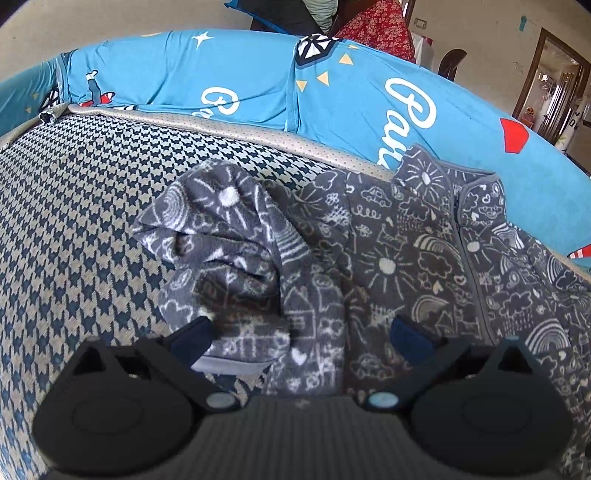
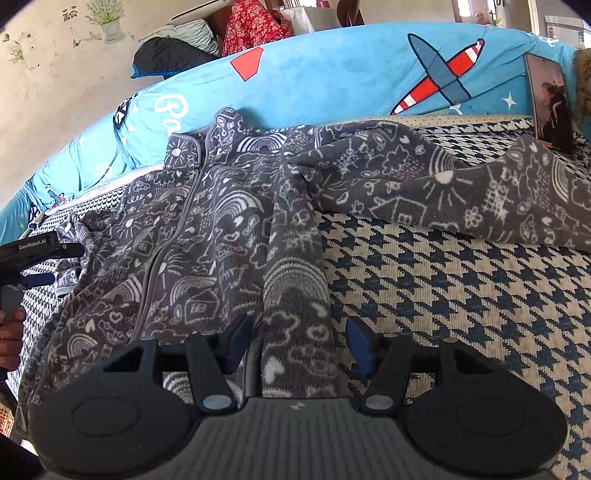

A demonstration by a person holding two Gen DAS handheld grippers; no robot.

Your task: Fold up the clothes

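A grey fleece zip jacket [image 2: 207, 229] with white doodle print lies spread on the houndstooth cover [image 2: 443, 295]. One sleeve [image 2: 461, 192] stretches out to the right. In the left wrist view the other sleeve [image 1: 229, 240] is bunched and folded inward over the jacket body [image 1: 399, 266]. My left gripper [image 1: 301, 338] is open wide above that sleeve's cuff end, and it shows again at the left edge [image 2: 40, 247] of the right wrist view. My right gripper [image 2: 300, 341] is open, with the jacket's lower side strip [image 2: 295, 314] lying between its fingers, not pinched.
A blue quilt [image 1: 258, 81] printed with planes and lettering lines the back edge [image 2: 332, 74]. A phone [image 2: 548, 107] leans against it at far right. Red floral cloth [image 2: 251, 26] and dark clothes [image 2: 166, 55] lie beyond. A person's hand [image 2: 11, 332] holds the left gripper.
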